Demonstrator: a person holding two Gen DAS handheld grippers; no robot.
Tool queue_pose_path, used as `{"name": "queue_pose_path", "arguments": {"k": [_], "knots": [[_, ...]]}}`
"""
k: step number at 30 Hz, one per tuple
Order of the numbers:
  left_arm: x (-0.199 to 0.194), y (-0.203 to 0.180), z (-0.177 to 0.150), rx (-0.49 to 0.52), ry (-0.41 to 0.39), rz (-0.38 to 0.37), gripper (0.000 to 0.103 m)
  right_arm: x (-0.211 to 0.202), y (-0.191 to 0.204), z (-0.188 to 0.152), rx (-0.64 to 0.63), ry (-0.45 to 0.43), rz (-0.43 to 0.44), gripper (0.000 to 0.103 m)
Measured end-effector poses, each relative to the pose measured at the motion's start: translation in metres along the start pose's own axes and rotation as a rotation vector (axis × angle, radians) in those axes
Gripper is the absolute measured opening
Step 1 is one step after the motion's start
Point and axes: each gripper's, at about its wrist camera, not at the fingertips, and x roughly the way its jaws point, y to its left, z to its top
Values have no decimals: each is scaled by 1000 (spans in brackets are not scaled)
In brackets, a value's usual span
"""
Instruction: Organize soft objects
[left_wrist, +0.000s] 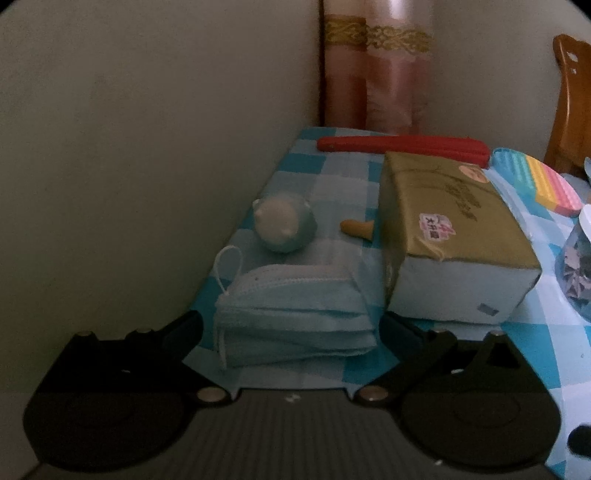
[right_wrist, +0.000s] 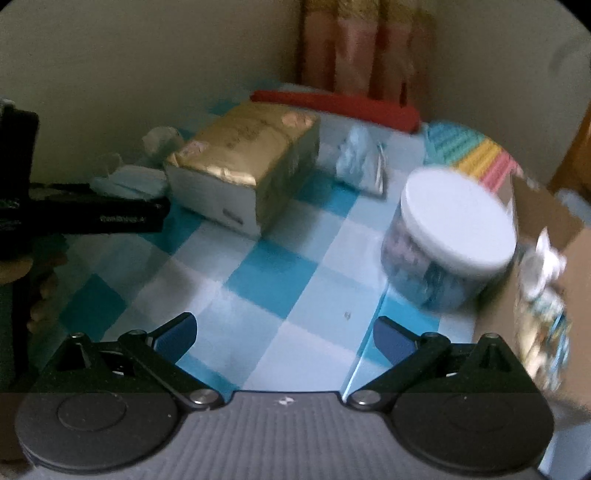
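Note:
A stack of light blue face masks (left_wrist: 295, 314) lies on the checked tablecloth (left_wrist: 332, 184) by the wall, between the open jaws of my left gripper (left_wrist: 291, 328). The stack also shows in the right wrist view (right_wrist: 129, 184), with the left gripper (right_wrist: 110, 218) beside it. A pale green squishy toy (left_wrist: 284, 223) lies behind the masks. A gold tissue pack (left_wrist: 450, 236) sits to their right. My right gripper (right_wrist: 284, 336) is open and empty over bare cloth. A crumpled blue mask (right_wrist: 356, 157) lies beyond it.
A red flat case (left_wrist: 402, 146) lies at the back. A rainbow pop toy (right_wrist: 476, 155) is at the back right, a white-lidded clear jar (right_wrist: 454, 240) in front of it. A cardboard box (right_wrist: 546, 236) stands at the right edge. A small orange piece (left_wrist: 356, 227) lies by the tissue pack.

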Motion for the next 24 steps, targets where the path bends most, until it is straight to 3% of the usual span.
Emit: {"name": "queue_pose_path", "arguments": {"k": [13,17,19,24], "knots": [[5,4,2,-26,21,-19,99,-2,-35,87,-183,-127,-69,103],[5,3,2,-16,27,-26,99,27,-51,112,-194,-67,-81,99],[6,3,2,-13,33,-28,99,43,-61,122,-167,-17,-61,88],[7,7,3,-22,38,-30,99,74,-79,141,-70,76,-1,83]]}}
